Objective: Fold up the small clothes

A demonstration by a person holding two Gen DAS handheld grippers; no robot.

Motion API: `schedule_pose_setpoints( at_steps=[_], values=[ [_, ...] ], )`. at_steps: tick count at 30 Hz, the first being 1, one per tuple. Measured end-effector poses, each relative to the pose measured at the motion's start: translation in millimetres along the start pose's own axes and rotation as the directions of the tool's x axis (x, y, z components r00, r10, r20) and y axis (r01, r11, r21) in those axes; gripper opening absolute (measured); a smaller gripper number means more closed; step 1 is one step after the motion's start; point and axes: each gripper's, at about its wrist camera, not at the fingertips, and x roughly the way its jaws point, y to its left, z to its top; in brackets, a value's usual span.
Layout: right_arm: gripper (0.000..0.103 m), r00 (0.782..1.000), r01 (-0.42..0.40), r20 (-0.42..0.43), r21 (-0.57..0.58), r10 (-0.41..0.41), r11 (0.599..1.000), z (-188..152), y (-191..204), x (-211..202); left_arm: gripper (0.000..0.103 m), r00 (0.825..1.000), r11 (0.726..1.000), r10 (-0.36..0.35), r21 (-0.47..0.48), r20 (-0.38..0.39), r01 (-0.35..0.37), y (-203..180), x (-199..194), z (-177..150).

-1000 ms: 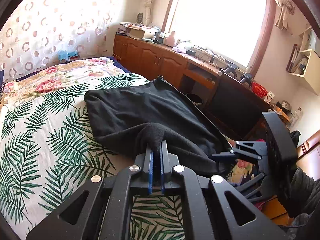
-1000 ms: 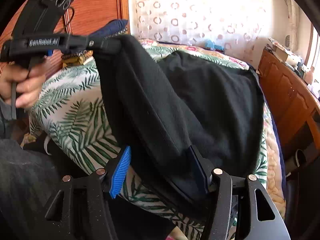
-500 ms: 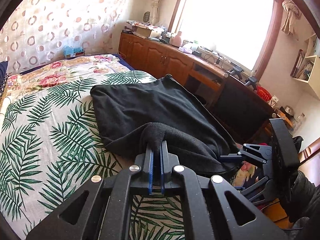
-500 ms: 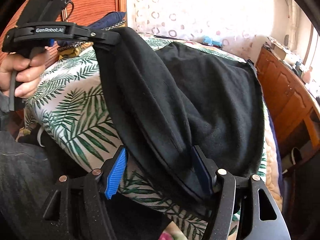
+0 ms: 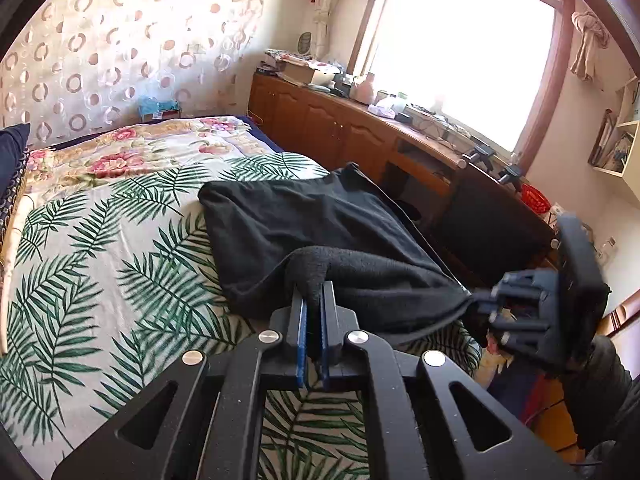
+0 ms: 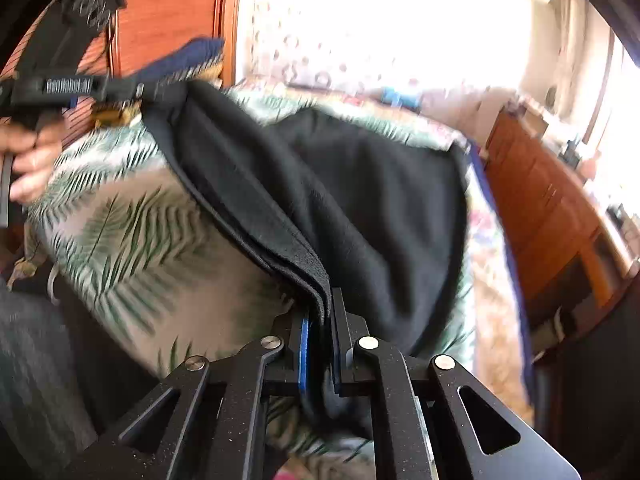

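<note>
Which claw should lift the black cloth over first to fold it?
Probably neither alone. The left claw and the right claw are both shut on the near edge of the black garment, one at each corner, so both could carry that edge across the bed together.

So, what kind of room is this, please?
Most likely a bedroom in a home: a bed with a leaf-print cover, a row of wooden cabinets cluttered with household things, and a curtained window.

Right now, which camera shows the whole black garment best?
The left wrist view: the black garment lies sharp, nearly whole, on the leaf-print bedspread. The right wrist view is blurred and shows mostly its layered edge, close up.
</note>
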Motion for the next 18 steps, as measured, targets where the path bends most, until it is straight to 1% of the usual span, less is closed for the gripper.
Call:
schedule_pose_setpoints(
  at_steps=[3,7,11,15,18],
  values=[
    [0.008,0.996,0.022,0.082,0.01,-0.023,1.0,32,-15,-6,0.006,1.0,1.0,0.013,0.003,0.007,-0.013,5,5,11],
    [0.008,0.99,0.05,0.133,-0.009,-0.048,0.999,71,-28,9,0.006,0.999,1.0,0.028,-0.005,0.017,-0.028,17,18,30],
    [0.008,0.988,0.062,0.146,-0.027,-0.058,0.998,100,-37,34,0.006,0.999,0.999,0.046,-0.018,0.019,-0.046,32,32,50],
    [0.008,0.988,0.058,0.148,-0.033,-0.052,0.998,115,-47,57,0.006,0.998,0.998,0.059,-0.029,0.022,-0.058,45,45,67],
    [0.008,0.989,0.047,0.142,-0.028,-0.042,0.999,126,-56,75,0.006,0.998,0.997,0.07,-0.028,0.01,-0.069,52,60,78]
  ],
)
